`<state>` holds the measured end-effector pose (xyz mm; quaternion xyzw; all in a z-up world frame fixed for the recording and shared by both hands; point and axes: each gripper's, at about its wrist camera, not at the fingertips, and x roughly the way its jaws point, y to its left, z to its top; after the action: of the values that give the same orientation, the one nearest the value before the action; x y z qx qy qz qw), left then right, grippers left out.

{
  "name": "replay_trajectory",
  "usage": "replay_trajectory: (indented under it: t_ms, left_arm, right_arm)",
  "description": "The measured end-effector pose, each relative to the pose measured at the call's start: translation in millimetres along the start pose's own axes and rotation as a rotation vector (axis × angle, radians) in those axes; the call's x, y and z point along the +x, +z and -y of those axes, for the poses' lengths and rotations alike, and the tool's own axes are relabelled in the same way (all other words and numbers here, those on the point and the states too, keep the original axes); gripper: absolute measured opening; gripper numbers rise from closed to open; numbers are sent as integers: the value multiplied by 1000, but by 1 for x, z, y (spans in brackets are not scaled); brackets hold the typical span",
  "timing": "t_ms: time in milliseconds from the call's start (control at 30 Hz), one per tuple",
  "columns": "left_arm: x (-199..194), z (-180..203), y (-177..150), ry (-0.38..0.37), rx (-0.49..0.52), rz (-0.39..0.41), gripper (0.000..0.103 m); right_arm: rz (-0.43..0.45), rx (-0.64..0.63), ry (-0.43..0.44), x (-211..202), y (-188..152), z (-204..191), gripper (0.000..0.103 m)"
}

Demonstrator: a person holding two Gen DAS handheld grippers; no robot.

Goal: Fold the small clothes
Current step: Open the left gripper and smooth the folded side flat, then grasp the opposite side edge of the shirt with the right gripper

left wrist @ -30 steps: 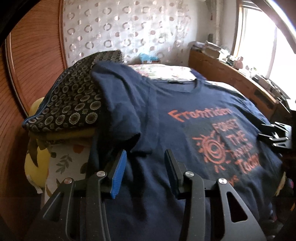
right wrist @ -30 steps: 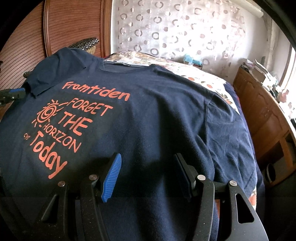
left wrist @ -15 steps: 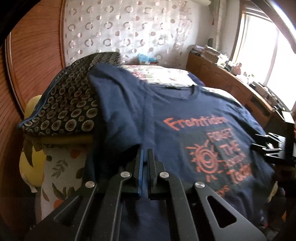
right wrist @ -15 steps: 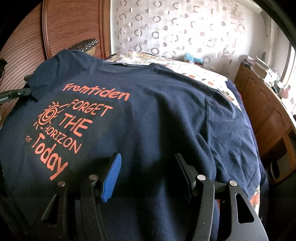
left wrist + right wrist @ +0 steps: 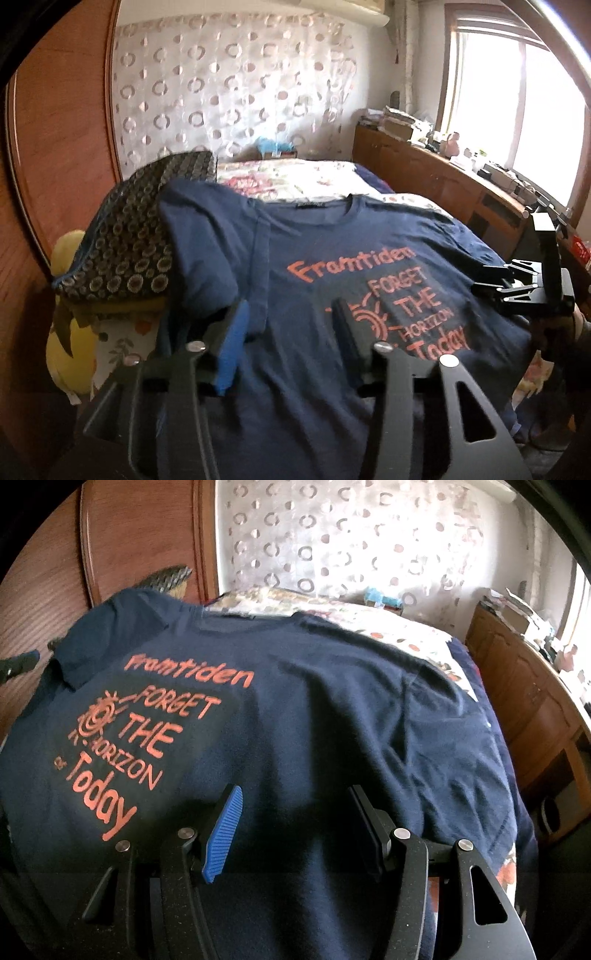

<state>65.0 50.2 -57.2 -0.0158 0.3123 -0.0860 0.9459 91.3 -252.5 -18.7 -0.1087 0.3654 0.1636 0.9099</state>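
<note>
A navy T-shirt (image 5: 314, 236) with an orange "Framtiden / Forget the horizon today" print lies face up across the bed. Its left sleeve (image 5: 199, 254) is folded in over the chest. My left gripper (image 5: 290, 321) hovers just above the shirt beside that sleeve. Its jaws are opening, with only flat cloth below them and nothing pinched. My right gripper (image 5: 295, 812) stands open over the shirt's (image 5: 332, 709) lower right part, its pads clear of the fabric. It also shows at the right edge of the left wrist view, as the right gripper (image 5: 524, 291).
A dark ring-patterned cushion (image 5: 129, 236) and a yellow plush toy (image 5: 70, 354) lie left of the shirt. The floral bedsheet (image 5: 295, 177) shows behind the collar. A cluttered wooden cabinet (image 5: 424, 177) runs along the right under the window, and wooden panelling (image 5: 55, 147) stands at left.
The left gripper shut on the sleeve's edge half a second ago, then opened again and rose back from it. The sleeve stays folded on the chest. The right gripper kept still.
</note>
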Motion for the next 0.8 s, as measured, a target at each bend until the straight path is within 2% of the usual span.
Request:
replay_trajectory:
  t_ms: [67, 133, 300, 433, 633, 800]
  left_arm:
    - [-3, 4, 1, -23, 6, 16, 81]
    - [-5, 6, 1, -44, 10, 28, 81]
    - [-4, 17, -1, -29, 18, 33, 81]
    - [0, 23, -5, -43, 17, 21, 81]
    - [4, 32, -13, -58, 17, 0, 81]
    - [6, 40, -17, -68, 28, -10, 81]
  right_arm:
    - [15, 15, -16, -7, -2, 7, 60]
    - [30, 33, -28, -15, -4, 14, 60]
    - [54, 82, -94, -32, -12, 44, 60]
    - [55, 168, -97, -43, -21, 74, 60]
    - [48, 198, -145, -48, -29, 88, 60]
    - [9, 223, -153, -33, -24, 84, 60]
